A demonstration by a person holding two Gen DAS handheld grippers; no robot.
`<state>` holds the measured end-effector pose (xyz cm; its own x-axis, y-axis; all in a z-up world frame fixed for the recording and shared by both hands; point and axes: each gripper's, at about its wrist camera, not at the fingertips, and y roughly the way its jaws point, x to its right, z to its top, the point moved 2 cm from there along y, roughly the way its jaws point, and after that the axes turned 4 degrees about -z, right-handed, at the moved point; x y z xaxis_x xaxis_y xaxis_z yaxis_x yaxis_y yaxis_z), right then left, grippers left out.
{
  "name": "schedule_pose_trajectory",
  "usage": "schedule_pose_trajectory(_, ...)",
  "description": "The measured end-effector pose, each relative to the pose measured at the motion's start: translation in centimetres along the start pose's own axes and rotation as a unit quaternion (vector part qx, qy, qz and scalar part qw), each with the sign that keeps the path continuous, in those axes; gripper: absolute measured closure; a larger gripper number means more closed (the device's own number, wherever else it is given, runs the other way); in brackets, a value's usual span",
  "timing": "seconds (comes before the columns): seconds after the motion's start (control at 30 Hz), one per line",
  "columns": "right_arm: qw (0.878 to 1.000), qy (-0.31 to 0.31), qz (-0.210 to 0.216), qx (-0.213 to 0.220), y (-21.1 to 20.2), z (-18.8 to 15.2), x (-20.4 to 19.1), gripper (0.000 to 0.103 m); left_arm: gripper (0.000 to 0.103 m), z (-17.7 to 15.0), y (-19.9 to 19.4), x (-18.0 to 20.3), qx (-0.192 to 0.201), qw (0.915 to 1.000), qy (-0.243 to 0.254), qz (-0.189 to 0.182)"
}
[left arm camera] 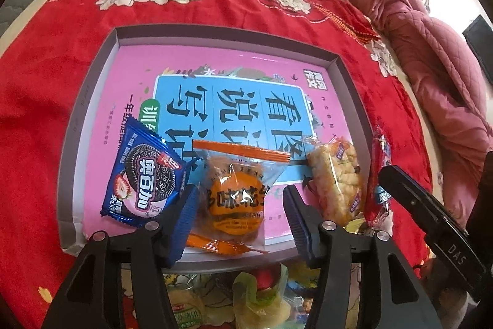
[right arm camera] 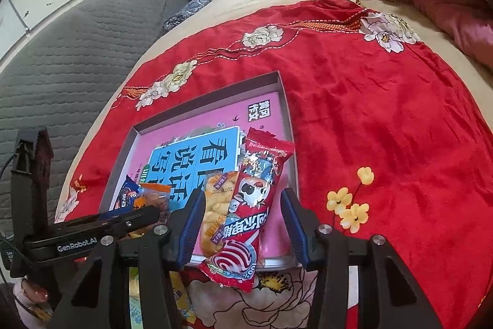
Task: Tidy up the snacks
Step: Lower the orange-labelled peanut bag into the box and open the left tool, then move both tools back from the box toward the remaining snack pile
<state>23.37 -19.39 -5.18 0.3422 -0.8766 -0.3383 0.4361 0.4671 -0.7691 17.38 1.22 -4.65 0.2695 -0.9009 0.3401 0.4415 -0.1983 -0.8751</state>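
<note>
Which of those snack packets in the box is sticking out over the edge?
The red packet, on the far right between the right gripper's open fingers; its bottom end hangs over the box's rim. The blue Oreo packet, orange pastry and rice cake lie inside.

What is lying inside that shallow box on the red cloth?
Inside the shallow box lie a pink book, a blue cookie packet, an orange pastry packet, a rice cracker packet and a red snack packet. The packets cover the book's lower part.

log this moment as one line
task: organize snacks | left tongs: open around orange pastry pack | right tongs: open around red snack pack | in tray: oreo pack, rice cracker pack
</note>
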Motion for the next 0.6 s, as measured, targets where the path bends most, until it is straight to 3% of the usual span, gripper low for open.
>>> schedule_pose_trajectory(0.33,1.0,-0.004,-0.017,0.004,-0.3,0.1,0.3,0.053,0.043,0.2,-1.5,-0.1,0.012,0.9999,-0.001,0.001)
schedule_pose_trajectory(0.6,1.0,-0.004,-0.002,0.018,-0.9,0.3,0.0,0.053,0.043,0.2,-3.2,-0.4,0.023,0.9997,0.0,0.002)
